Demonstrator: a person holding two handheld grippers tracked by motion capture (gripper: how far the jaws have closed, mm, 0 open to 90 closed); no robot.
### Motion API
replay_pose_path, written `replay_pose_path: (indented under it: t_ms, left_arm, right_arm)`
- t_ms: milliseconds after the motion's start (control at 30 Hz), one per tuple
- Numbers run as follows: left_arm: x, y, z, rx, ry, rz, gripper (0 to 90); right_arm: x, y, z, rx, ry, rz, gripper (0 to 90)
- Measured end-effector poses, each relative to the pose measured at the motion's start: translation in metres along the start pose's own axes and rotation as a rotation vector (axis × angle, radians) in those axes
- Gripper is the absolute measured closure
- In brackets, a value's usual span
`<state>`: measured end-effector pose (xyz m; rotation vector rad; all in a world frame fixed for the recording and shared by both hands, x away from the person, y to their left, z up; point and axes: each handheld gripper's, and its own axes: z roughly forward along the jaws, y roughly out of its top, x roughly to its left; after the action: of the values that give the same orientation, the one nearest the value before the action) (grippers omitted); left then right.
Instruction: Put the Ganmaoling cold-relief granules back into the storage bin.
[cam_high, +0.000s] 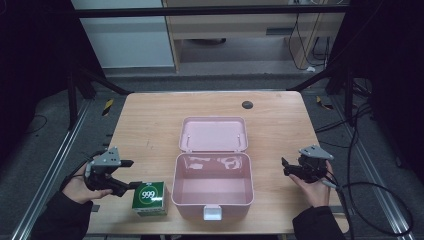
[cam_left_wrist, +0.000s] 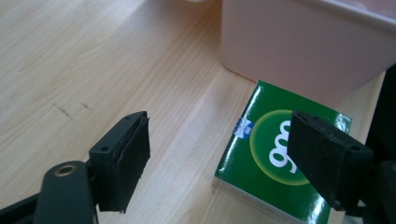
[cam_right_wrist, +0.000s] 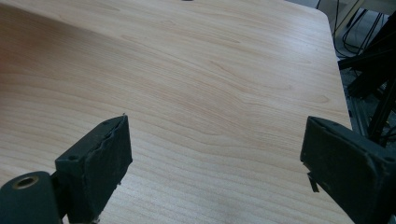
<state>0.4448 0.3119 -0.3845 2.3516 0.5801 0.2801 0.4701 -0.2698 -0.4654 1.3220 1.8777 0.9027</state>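
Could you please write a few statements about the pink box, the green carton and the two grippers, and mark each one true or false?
1. The pink box stands with its lid open. True.
2. The green carton lies inside the pink box. False: it lies on the table, beside the box's left wall.
3. The left gripper is clamped on the green carton. False: its jaws stand apart, one jaw over the carton's top and the other over bare wood.
4. The right gripper holds nothing. True: bare tabletop shows between its open jaws.
5. The pink box has nothing in it. True, as far as the high view shows.
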Motion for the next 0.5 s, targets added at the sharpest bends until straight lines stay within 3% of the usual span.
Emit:
replay_pose_path:
  t_ms: [500]
  left_arm:
    - [-0.013,0.004,0.005,0.075,-0.07,0.121,14.8]
  right_arm:
    - [0.001,-0.001,0.003,0.028,0.013,-0.01,8.2]
